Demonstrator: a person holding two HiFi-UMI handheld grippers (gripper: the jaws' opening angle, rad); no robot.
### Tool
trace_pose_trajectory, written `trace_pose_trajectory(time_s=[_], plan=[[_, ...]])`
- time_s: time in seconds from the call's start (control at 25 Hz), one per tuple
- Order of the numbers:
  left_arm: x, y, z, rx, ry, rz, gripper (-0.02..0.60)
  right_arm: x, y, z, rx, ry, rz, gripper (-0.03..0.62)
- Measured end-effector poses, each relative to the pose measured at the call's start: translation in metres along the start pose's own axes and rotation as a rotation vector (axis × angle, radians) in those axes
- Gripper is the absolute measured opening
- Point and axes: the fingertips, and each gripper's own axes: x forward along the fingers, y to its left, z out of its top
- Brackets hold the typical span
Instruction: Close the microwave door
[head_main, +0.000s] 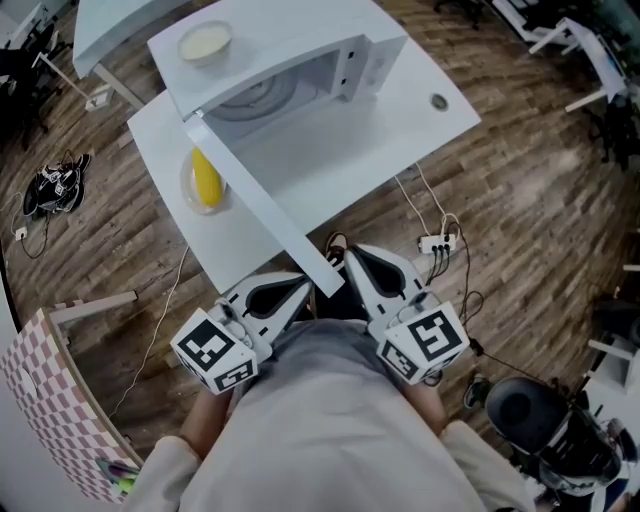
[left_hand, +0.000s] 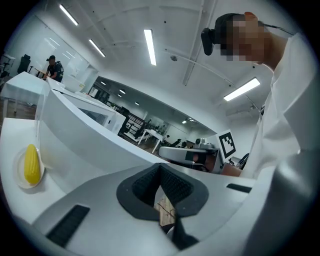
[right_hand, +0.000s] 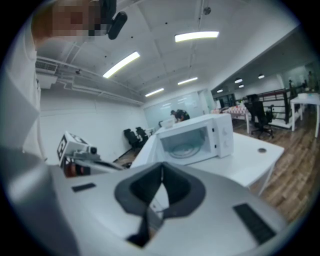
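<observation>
The left grey two-jaw gripper (head_main: 300, 287) and the right grey two-jaw gripper (head_main: 347, 260) sit close to the person's body, jaws together and empty, probably staged for a push. The white microwave door (head_main: 260, 200) stands open between them; contact cannot be confirmed. Beyond, the white box-shaped microwave (head_main: 330, 45) sits on a white table (head_main: 420, 125).

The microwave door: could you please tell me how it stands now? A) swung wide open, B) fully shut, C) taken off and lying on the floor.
A: the microwave door stands swung out from the microwave, which leaves the turntable inside in plain sight.
</observation>
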Motion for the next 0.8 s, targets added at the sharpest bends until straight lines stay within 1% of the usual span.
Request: trace_pose_trajectory(time_s=[0.4, 0.64, 0.8], plan=[[0.033, 0.003, 0.009, 0.0, 0.034, -0.041, 0.015, 0.0, -0.038, 0.01, 0.027, -0.009, -0.034, 0.023], [0.054, 0.007, 0.016, -0.017, 0.045, -0.065, 0.015, 0.002, -0.062, 0.016, 0.049, -0.014, -0.048, 0.023], [0.067, 0.012, 0.022, -0.026, 0.051, -0.067, 0.015, 0.004, -0.076, 0.021, 0.065, -0.017, -0.051, 0.023]])
